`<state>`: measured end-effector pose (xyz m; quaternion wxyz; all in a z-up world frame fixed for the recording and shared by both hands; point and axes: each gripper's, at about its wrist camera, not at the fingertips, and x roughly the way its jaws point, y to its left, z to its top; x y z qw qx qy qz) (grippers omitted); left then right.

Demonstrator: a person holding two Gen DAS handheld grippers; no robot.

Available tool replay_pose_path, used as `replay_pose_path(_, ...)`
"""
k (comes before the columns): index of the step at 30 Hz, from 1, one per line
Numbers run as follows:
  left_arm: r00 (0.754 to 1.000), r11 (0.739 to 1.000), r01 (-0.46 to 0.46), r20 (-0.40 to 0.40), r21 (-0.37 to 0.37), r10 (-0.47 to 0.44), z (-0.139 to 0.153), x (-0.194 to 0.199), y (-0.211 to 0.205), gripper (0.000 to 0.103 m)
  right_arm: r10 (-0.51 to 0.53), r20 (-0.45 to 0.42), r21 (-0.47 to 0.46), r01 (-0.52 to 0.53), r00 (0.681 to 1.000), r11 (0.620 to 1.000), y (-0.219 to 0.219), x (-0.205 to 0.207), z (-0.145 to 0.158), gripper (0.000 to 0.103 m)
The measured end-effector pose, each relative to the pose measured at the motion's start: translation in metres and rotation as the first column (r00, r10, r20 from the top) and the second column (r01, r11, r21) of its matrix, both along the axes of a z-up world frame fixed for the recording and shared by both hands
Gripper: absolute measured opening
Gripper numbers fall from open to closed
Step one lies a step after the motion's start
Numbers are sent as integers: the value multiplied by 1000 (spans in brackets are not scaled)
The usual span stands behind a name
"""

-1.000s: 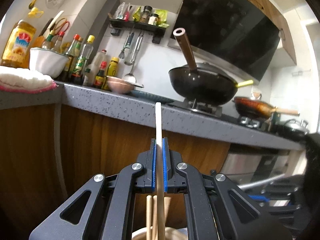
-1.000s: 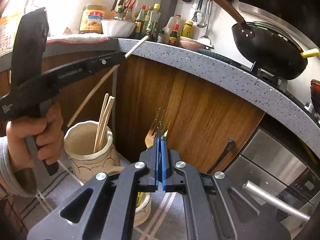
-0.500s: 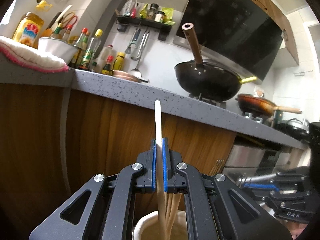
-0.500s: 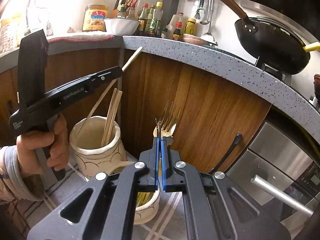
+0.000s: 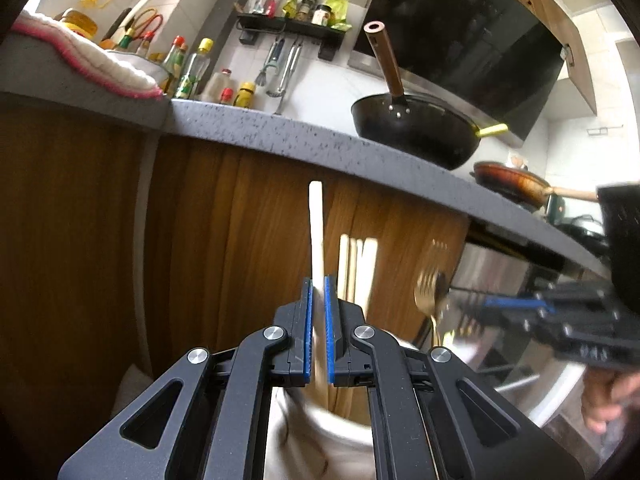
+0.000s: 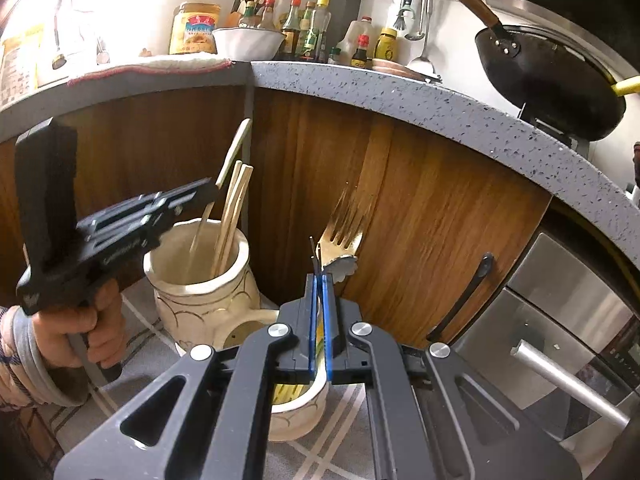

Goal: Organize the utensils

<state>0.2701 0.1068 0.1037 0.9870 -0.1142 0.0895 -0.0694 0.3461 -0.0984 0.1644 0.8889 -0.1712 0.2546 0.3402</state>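
My left gripper (image 5: 318, 284) has its jaws slightly apart around a pale chopstick (image 5: 316, 236) that stands down into the tall cream ceramic holder (image 5: 320, 440), beside several other chopsticks (image 5: 356, 268). From the right wrist view, the left gripper (image 6: 210, 188) sits above that holder (image 6: 200, 284) with the chopstick (image 6: 234, 152) sticking up past it. My right gripper (image 6: 319, 280) is shut on a gold fork (image 6: 342, 232), tines up, over the lower cream cup (image 6: 300, 408) joined to the holder. The fork also shows in the left wrist view (image 5: 430, 292).
A speckled grey countertop (image 6: 420, 100) on wooden cabinet fronts (image 6: 420, 208) rises just behind. On it are a black wok (image 6: 548, 80), sauce bottles (image 6: 308, 28) and a white bowl (image 6: 248, 40). An oven with a steel handle (image 6: 568, 380) is at right. A striped cloth (image 6: 152, 344) lies under the holder.
My left gripper has lowered the chopstick into the tall holder and its jaws have eased apart slightly. My right gripper has moved the fork down over the lower cup.
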Motion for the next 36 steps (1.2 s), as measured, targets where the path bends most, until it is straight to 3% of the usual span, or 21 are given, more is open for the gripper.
replay_pose_path(6, 1000, 998, 0, -30, 68, 2, -2, -6, -9, 7, -10, -20, 37, 10, 1000, 999, -2, 7, -3, 4)
replay_pose_path(8, 999, 997, -8, -32, 82, 10, -1, -9, -11, 18, -25, -24, 56, 26, 999, 998, -4, 8, -2, 7)
replay_pose_path(9, 999, 996, -16, -29, 88, 18, 0, -12, -11, 23, -31, -26, 74, 33, 999, 997, -7, 7, 0, 15)
replay_pose_path(11, 999, 996, -25, -19, 87, 27, 2, -18, -10, 48, -43, -24, 117, 45, 999, 992, -14, 5, 4, 25)
replay_pose_path(16, 999, 997, -36, -8, 74, 37, 7, -38, -8, 67, -68, -15, 204, 70, 998, 976, -30, -6, 17, 35)
replay_pose_path(22, 998, 992, -67, 3, 111, 67, 10, -70, -12, 93, -94, 50, 280, 76, 994, 957, -49, -43, 18, 57)
replay_pose_path(29, 995, 989, -94, -24, 111, 97, -1, -102, -16, 98, -154, 87, 345, 115, 984, 932, -70, -84, -10, 78)
replay_pose_path(36, 992, 985, -119, -32, 124, 124, -20, -118, -26, 98, -265, 107, 385, 206, 958, 900, -86, -110, -46, 85)
